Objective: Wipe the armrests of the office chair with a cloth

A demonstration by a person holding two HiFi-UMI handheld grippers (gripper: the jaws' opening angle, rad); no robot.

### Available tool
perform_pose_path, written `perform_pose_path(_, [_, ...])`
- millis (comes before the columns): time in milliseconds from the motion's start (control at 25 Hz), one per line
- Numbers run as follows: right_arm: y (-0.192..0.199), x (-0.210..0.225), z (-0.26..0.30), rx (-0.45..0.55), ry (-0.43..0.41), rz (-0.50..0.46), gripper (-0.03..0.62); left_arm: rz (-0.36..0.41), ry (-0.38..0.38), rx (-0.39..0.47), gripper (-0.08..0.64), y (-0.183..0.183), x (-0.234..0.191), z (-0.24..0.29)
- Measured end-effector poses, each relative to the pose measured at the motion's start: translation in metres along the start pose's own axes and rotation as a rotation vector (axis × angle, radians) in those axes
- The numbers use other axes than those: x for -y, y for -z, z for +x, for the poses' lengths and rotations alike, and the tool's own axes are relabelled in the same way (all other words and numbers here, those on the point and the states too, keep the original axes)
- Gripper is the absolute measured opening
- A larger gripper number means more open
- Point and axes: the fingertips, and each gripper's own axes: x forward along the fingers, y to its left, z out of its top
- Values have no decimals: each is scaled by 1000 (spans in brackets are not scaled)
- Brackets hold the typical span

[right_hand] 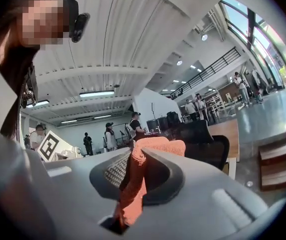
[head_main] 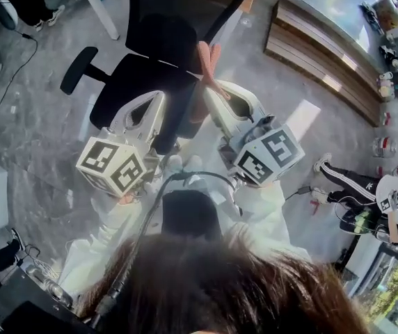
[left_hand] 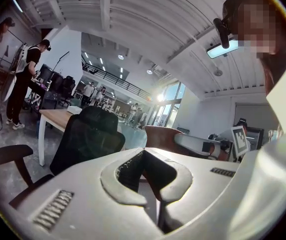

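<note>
Head view: we hold both tools over the black office chair [head_main: 126, 19]. Our right gripper [head_main: 211, 88] is clenched on an orange cloth [head_main: 209, 61], which sticks out past its tips above the right edge of the seat [head_main: 140, 82]. Our left gripper [head_main: 158, 97] points at the seat, just beside the right one. One armrest [head_main: 78, 69] shows on the chair's left side, well apart from the cloth.

Left gripper view: we see the jaws closed tip to tip, with nothing between them. The chair's backrest [left_hand: 90, 134] stands ahead, the armrest is low at the left, and a wooden desk [left_hand: 53, 116] is behind.

Right gripper view: we see the jaws clamped on the cloth. It runs down between them and bunches over the tips. The backrest and desk lie beyond.
</note>
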Motion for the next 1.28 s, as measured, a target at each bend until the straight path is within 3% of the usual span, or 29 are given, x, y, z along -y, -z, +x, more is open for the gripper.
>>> perform_pose_path(400, [4,3,-16,-8,33,-3,25,22,47,-13,3,-3,17,11])
perform_pose_path(960, [16,-1,-6,-14,-18,15,25,29,37,-16,3,-2,13,11])
perform_pose_path(1280, [16,0,-4,-33,2,11,25,17,22,-18,3,0,8,10])
